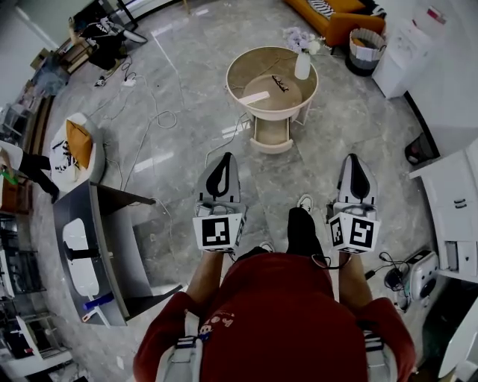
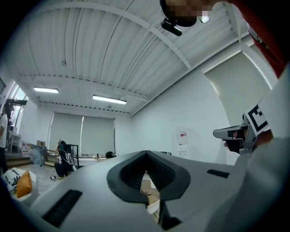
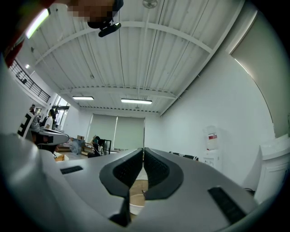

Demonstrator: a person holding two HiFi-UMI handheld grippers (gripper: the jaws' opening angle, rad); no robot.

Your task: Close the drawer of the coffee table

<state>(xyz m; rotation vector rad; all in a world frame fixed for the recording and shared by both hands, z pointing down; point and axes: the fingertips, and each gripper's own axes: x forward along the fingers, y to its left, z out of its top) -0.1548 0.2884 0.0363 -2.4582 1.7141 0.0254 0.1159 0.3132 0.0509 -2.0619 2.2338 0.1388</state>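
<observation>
The round beige coffee table (image 1: 237, 69) stands on the marble floor ahead of me, with a white vase of flowers (image 1: 302, 63) on its top. Its drawer (image 1: 271, 136) is pulled out toward me below the tabletop. My left gripper (image 1: 223, 158) and right gripper (image 1: 353, 159) hang side by side short of the table, both shut and empty. Neither touches the drawer. In the left gripper view the pads (image 2: 131, 174) meet at the tip, and a strip of the table (image 2: 150, 194) shows below them. The right gripper view shows its pads (image 3: 156, 170) closed too, with the table (image 3: 136, 192) low between them.
A grey desk (image 1: 97, 246) stands at my left, and beyond it a white chair with an orange cushion (image 1: 77, 143). Cables (image 1: 153, 112) trail across the floor left of the table. White cabinets (image 1: 455, 209) line the right side. An orange sofa (image 1: 336, 21) and a basket (image 1: 366, 46) sit beyond the table.
</observation>
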